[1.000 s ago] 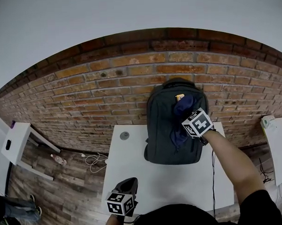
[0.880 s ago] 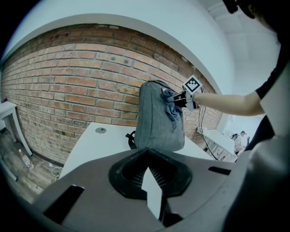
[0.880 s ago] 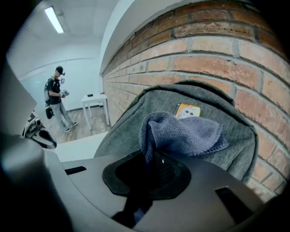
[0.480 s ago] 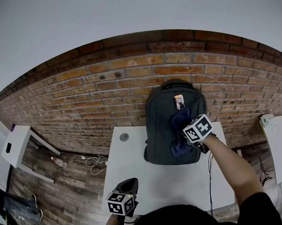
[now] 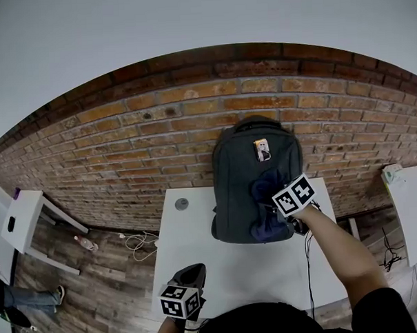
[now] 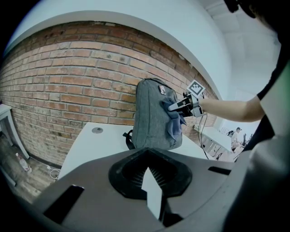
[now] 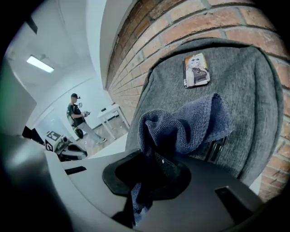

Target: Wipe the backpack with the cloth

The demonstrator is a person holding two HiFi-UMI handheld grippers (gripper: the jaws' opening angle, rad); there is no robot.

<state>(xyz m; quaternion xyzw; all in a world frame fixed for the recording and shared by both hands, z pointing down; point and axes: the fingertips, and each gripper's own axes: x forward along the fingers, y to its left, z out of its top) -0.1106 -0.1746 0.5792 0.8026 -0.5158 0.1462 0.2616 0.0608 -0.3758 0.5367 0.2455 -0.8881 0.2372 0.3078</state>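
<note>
A grey backpack (image 5: 238, 185) stands upright on the white table (image 5: 198, 256), leaning against the brick wall. It carries a small picture badge (image 5: 262, 149) near its top. My right gripper (image 5: 278, 214) is shut on a dark blue cloth (image 5: 264, 209) and presses it on the lower front of the pack. In the right gripper view the cloth (image 7: 190, 122) bunches up out of the jaws against the grey fabric (image 7: 253, 90), below the badge (image 7: 196, 70). My left gripper (image 5: 189, 272) hangs low at the table's near edge, shut and holding nothing, away from the pack (image 6: 149, 118).
A round cable grommet (image 5: 182, 203) sits in the table left of the pack. A white side table (image 5: 21, 212) stands at far left, another table (image 5: 410, 202) at right. Cables (image 5: 139, 241) and a bottle (image 5: 84, 241) lie on the wood floor. A person (image 7: 77, 115) stands far back.
My right gripper has slid the cloth down the backpack's front, from the top to the lower part, uncovering the badge. The left gripper has stayed put.
</note>
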